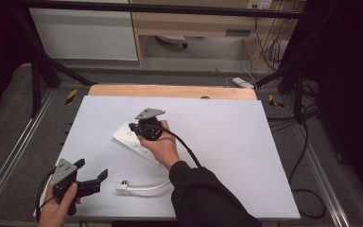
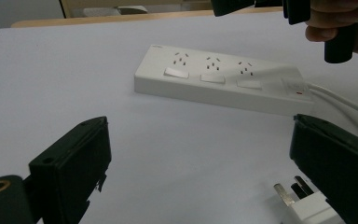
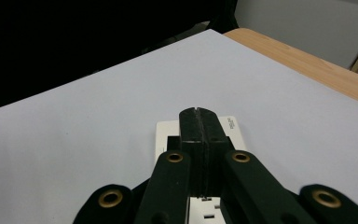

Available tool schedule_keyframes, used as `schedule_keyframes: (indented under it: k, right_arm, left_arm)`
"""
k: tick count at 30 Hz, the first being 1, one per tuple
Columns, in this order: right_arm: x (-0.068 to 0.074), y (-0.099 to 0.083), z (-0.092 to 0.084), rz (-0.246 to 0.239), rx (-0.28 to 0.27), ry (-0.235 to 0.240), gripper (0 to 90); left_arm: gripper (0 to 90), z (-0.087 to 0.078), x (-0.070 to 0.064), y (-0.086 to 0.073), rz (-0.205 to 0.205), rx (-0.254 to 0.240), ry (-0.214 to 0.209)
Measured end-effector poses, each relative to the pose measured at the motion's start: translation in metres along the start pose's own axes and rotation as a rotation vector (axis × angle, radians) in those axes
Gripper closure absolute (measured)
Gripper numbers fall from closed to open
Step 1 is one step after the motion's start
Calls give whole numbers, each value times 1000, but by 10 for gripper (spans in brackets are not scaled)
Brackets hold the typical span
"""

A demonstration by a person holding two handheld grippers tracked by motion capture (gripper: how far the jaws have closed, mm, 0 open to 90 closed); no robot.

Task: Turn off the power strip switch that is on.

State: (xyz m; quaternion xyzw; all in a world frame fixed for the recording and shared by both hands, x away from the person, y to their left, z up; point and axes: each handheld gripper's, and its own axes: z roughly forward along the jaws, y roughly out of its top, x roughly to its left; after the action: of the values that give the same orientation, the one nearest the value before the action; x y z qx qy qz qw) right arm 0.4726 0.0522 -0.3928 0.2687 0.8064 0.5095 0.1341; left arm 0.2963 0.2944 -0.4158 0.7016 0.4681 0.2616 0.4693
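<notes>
Right gripper [image 1: 134, 126] is seen in the high view over the far end of the white power strip [image 1: 132, 141], which lies near the middle of the white table [image 1: 227, 142]; whether contact is made cannot be told. Left gripper [image 1: 94, 176] is held at the near left corner, jaws spread wide with nothing between them. A white plug [image 1: 123, 187] with its cable lies just beside it, on the table.

From the left gripper view, the power strip [image 2: 223, 84] is observed lying flat ahead, three sockets and three switches uppermost. The plug [image 2: 303, 203] is noted by the right-hand jaw, prongs exposed.

From the right gripper view, the jaws are recorded pressed fully together, nothing held, tips directly above the power strip [image 3: 165, 135].
</notes>
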Motion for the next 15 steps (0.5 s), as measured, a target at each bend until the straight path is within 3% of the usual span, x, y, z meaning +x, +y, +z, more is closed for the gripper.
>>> schedule_keyframes:
  k: [15]
  right_arm:
    - [6, -3, 10, 1, 22, 10, 900]
  left_arm:
    - [51, 0, 0, 0, 6, -1, 6]
